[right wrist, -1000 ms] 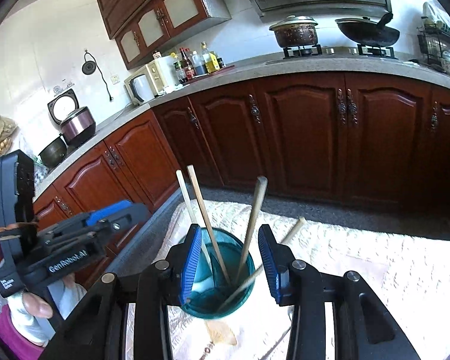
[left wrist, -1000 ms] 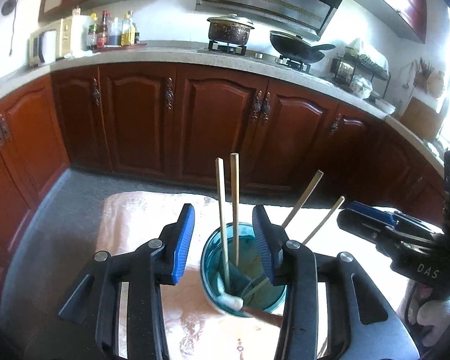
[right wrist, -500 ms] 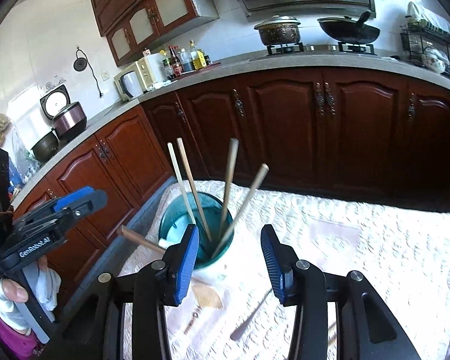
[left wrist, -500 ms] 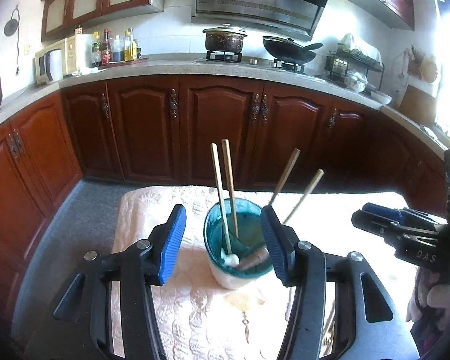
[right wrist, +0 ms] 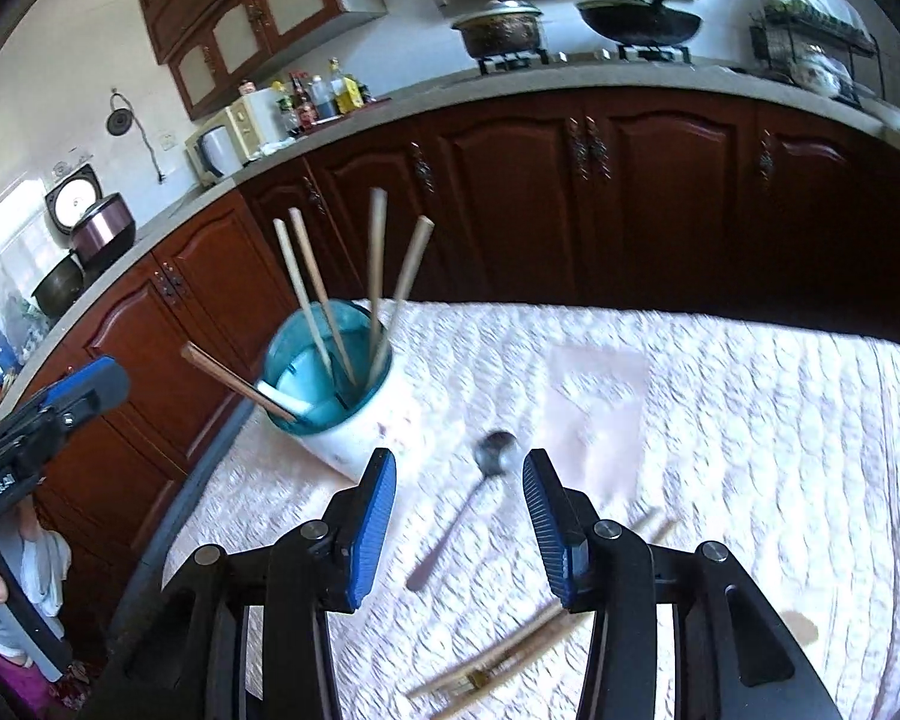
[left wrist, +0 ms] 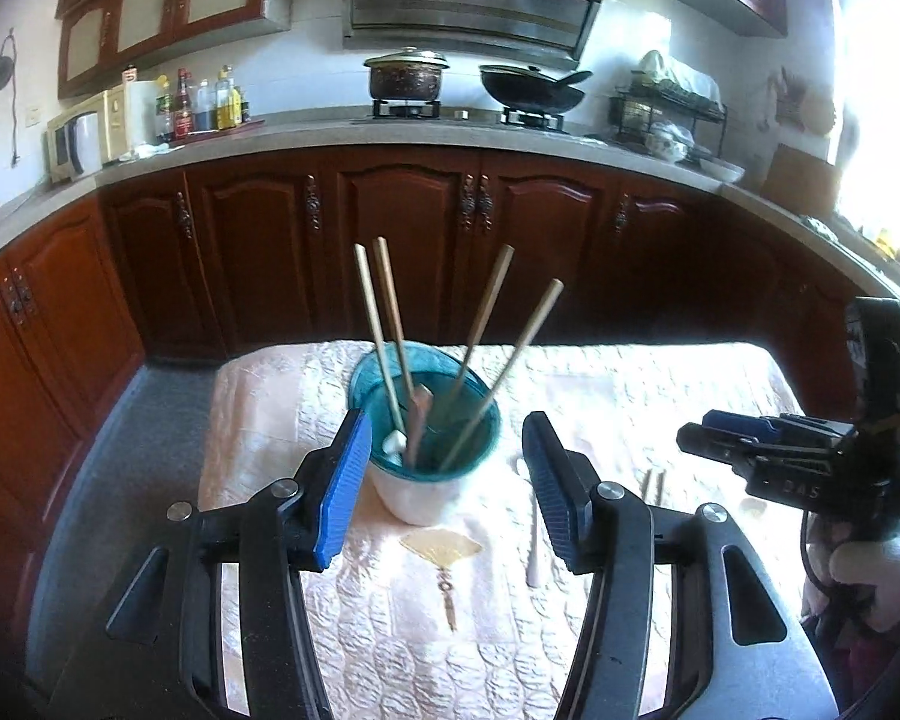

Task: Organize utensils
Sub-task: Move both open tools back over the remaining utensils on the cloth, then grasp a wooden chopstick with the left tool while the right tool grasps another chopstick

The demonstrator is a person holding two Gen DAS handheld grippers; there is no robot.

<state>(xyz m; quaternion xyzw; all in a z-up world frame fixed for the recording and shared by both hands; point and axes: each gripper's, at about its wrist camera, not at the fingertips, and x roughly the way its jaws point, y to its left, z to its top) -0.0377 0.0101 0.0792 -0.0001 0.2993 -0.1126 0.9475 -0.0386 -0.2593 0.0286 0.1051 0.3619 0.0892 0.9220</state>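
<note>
A white cup with a teal inside stands on the quilted cloth and holds several wooden chopsticks and a white spoon with a wooden handle. My left gripper is open just short of the cup, with nothing between its pads. My right gripper is open low over a metal spoon that lies flat on the cloth, right of the cup. It touches nothing. Loose chopsticks lie nearer the front edge. Each view shows the other gripper at its side: right gripper, left gripper.
The pale pink quilted cloth covers the table. A tan fan-shaped charm lies in front of the cup, and one more chopstick pair to the right. Dark red cabinets run behind. A gloved hand holds the right gripper.
Both grippers have drawn back from the cup. The left jaws have spread wider. The wooden-handled spoon now leans in the cup. The right view has dropped toward the metal spoon on the cloth.
</note>
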